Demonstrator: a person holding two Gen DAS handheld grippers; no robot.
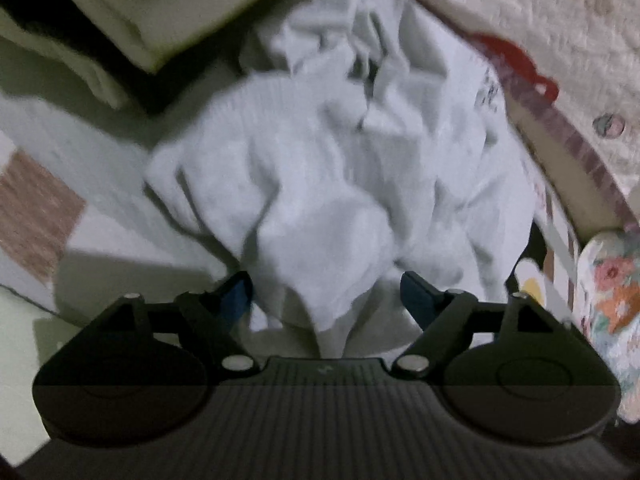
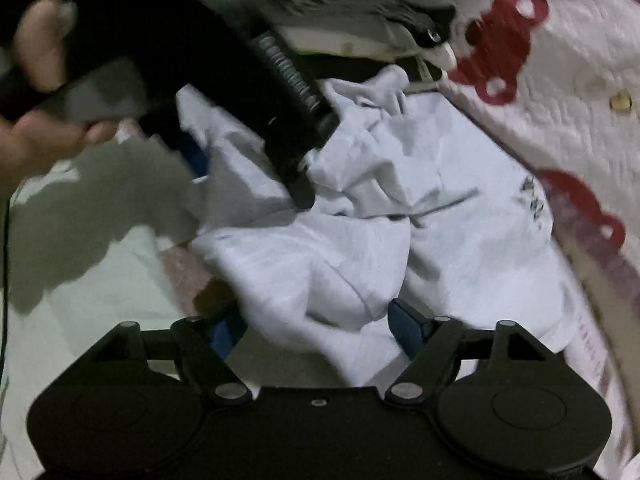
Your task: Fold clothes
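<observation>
Crumpled white garment (image 1: 340, 184) is lying bunched on the bed's quilt (image 1: 560, 32) — both my left gripper (image 1: 326, 292) and right gripper (image 2: 316, 320) are gaping, straddling folds; I'm wanting one clean edge, not bunches.

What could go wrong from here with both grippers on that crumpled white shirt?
1. The white shirt is bunched, so the open left gripper may pinch several layers rather than one edge.
2. The right gripper is also open over a thick fold; the same could happen there.
3. In the right view the left gripper works close by on the same cloth, so the two may collide or pull against each other.
</observation>
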